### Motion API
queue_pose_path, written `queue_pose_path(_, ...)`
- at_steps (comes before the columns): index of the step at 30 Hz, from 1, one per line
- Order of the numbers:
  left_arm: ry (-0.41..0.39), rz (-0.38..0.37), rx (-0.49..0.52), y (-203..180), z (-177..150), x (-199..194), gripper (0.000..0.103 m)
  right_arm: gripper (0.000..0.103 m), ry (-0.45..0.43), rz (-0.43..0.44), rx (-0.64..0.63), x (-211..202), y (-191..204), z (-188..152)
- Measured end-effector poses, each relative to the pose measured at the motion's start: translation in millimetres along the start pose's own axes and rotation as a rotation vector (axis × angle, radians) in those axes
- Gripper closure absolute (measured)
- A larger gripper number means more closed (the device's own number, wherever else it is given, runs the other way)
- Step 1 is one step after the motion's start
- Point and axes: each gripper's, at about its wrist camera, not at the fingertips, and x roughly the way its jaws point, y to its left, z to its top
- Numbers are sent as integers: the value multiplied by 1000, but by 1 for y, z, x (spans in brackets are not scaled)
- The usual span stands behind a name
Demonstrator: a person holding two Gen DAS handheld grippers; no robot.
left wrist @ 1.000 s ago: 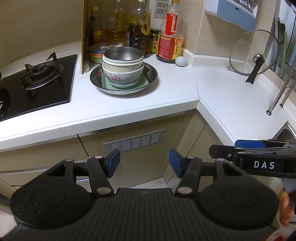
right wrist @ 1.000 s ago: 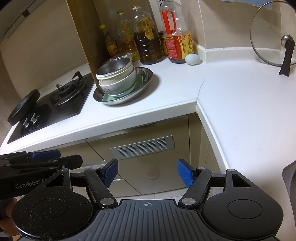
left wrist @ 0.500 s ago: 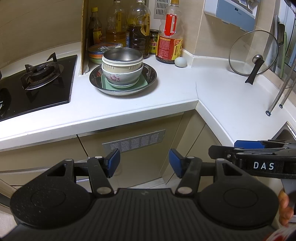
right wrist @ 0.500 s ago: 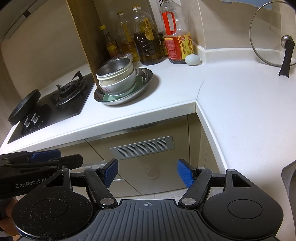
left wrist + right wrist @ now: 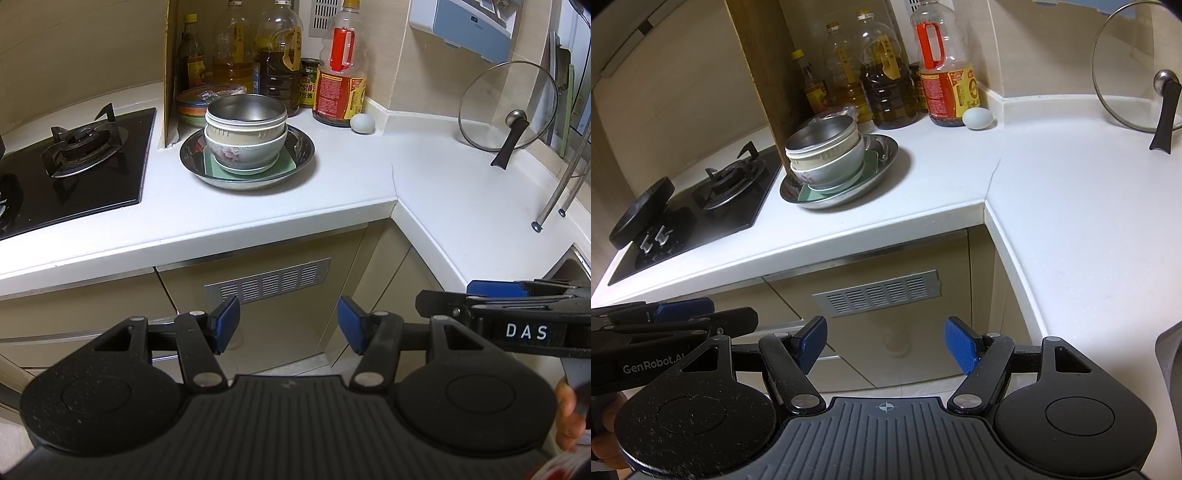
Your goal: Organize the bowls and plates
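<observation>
A stack stands on the white counter (image 5: 332,177): a steel bowl (image 5: 246,110) on top, a cream bowl and a flowered ceramic bowl (image 5: 245,151) under it, a green square plate (image 5: 284,166), all in a wide steel dish (image 5: 303,151). The stack also shows in the right wrist view (image 5: 827,158). My left gripper (image 5: 288,325) is open and empty, held off the counter in front of the cabinet. My right gripper (image 5: 884,345) is open and empty, level with it to the right, also seen from the side in the left wrist view (image 5: 491,291).
A gas hob (image 5: 74,166) lies left of the stack, with a cardboard panel (image 5: 170,70) between. Oil and sauce bottles (image 5: 340,74) and an egg (image 5: 362,123) stand behind. A glass lid (image 5: 509,107) leans at the right wall. A sink edge (image 5: 576,258) is at far right.
Both grippers have drifted very slightly; the view barely shifts. The stack has not moved.
</observation>
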Motion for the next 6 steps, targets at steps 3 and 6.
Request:
queue_pose_path(3,-3,1,-2,0,0,-1,47,32,2,4,-2,0,1,0)
queue_pose_path(6,3,4,-6,2,0,0,47,33,3,8,-4,1,0,0)
